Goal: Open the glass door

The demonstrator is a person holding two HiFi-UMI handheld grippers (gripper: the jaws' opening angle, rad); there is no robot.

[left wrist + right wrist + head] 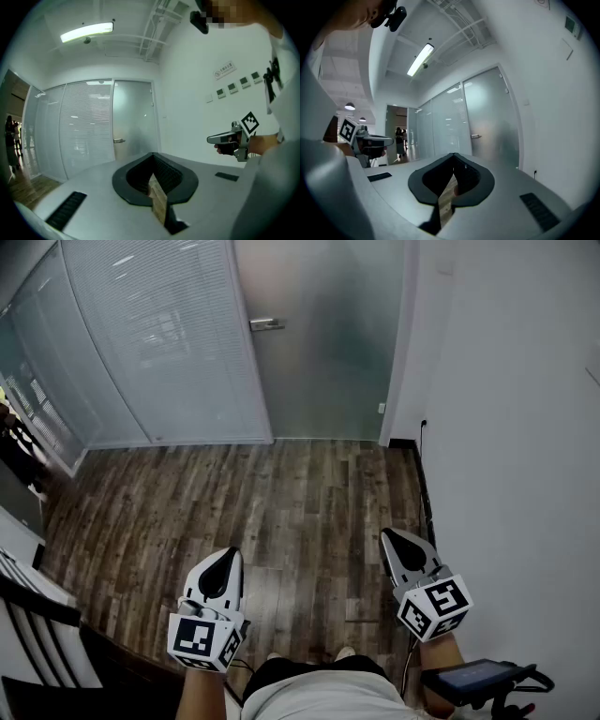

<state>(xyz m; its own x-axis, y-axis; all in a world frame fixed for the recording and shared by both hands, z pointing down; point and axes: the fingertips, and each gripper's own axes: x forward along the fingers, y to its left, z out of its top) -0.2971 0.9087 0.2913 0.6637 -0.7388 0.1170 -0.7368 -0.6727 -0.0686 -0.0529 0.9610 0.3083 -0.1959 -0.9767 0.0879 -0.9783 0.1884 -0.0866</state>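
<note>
Here, L tongs (pixel 228 557) & R tongs (pixel 390 540) both closed, empty; glass door (pixel 323 352) ahead.

- Frosted, matt glass is being shown by the glass door (pixel 323 352).
- Shiny metal is being shown by its handle (pixel 266 324).
- Dark, grained wood planking is being shown by the floor (pixel 281 507).
- Smooth matt paint is being shown by the wall (pixel 516 446).

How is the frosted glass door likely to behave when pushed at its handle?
The glass door is a tall frosted panel, so it is probably heavy and rigid, swinging slowly rather than flexing. Its handle looks like a smooth metal lever, so it likely pivots down and may be slippery to grip.
</note>
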